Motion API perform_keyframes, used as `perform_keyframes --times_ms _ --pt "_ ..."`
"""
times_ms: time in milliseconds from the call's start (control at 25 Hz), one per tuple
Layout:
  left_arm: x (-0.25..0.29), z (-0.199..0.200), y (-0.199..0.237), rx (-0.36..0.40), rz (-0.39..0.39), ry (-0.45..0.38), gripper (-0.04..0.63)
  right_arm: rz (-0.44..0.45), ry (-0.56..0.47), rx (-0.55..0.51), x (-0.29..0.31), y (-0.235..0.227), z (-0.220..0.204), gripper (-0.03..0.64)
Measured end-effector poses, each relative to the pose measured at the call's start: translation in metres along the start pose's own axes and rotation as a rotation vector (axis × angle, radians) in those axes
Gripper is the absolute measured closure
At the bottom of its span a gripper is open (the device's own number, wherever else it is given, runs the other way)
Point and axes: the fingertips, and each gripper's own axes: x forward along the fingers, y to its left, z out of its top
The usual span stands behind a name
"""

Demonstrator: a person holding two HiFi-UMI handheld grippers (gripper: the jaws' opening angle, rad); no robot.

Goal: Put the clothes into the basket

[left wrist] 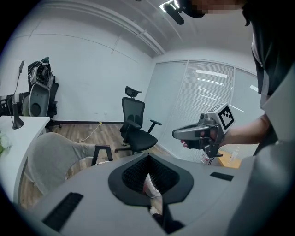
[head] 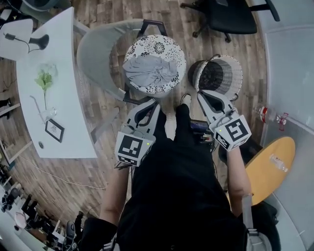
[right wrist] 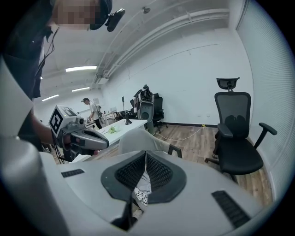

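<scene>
A grey garment (head: 149,70) lies bunched on top of a round black-and-white patterned hamper (head: 169,49) on the wooden floor. To its right stands a dark mesh basket (head: 219,76) with a pale rim, nothing showing inside it. My left gripper (head: 155,101) is shut and empty, its tip just short of the hamper's near edge. My right gripper (head: 200,93) is shut and empty too, its tip by the dark basket's near rim. In the left gripper view the shut left gripper (left wrist: 148,162) fills the foreground and the right gripper (left wrist: 178,133) hangs beside it. The right gripper view shows the right gripper (right wrist: 145,155) closed.
A grey shell chair (head: 95,49) curves behind the hamper. A white table (head: 64,112) with a plant and a picture frame is at the left. A black office chair (head: 230,14) stands at the back, a yellow round table (head: 272,169) and a bottle (head: 266,113) at the right.
</scene>
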Motion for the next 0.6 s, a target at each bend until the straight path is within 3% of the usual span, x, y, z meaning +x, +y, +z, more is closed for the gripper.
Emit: perform_keyframes --times_ms 600 --pt "0.009 -0.037 0.023 -0.014 0.015 0.057 0.585 0.046 0.072 -0.045 0.048 0.005 -0.043 0.598"
